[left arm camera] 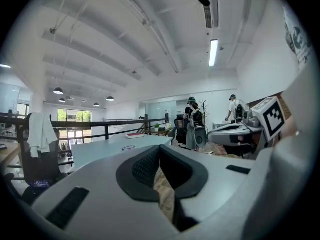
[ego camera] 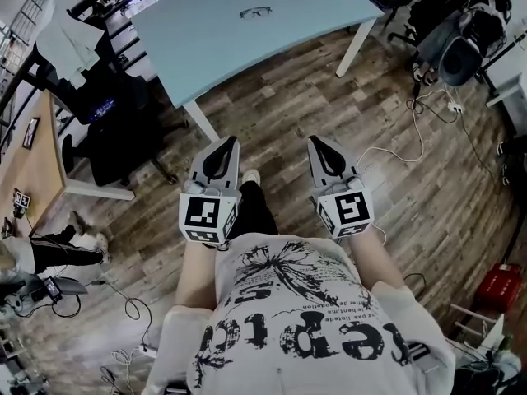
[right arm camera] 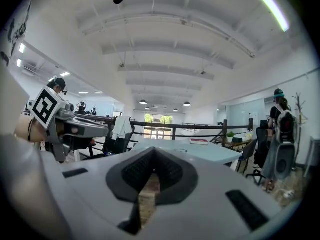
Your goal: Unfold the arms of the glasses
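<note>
A pair of dark-framed glasses (ego camera: 255,11) lies near the far side of the pale blue table (ego camera: 247,48), well ahead of me. They show as a small shape on the tabletop in the left gripper view (left arm camera: 128,147) and in the right gripper view (right arm camera: 180,150). My left gripper (ego camera: 222,142) and right gripper (ego camera: 317,141) are held side by side in front of my body, over the wooden floor and short of the table. Both point roughly level toward the table. The left gripper (left arm camera: 159,146) and the right gripper (right arm camera: 152,149) are both shut, with nothing between the jaws.
The table's white leg (ego camera: 202,122) stands just ahead of the left gripper. Black office chairs (ego camera: 115,113), one draped with a white garment (ego camera: 62,39), stand at the left beside a wooden desk (ego camera: 33,163). Cables (ego camera: 412,138) trail over the floor at the right. People (left arm camera: 192,119) stand beyond the table.
</note>
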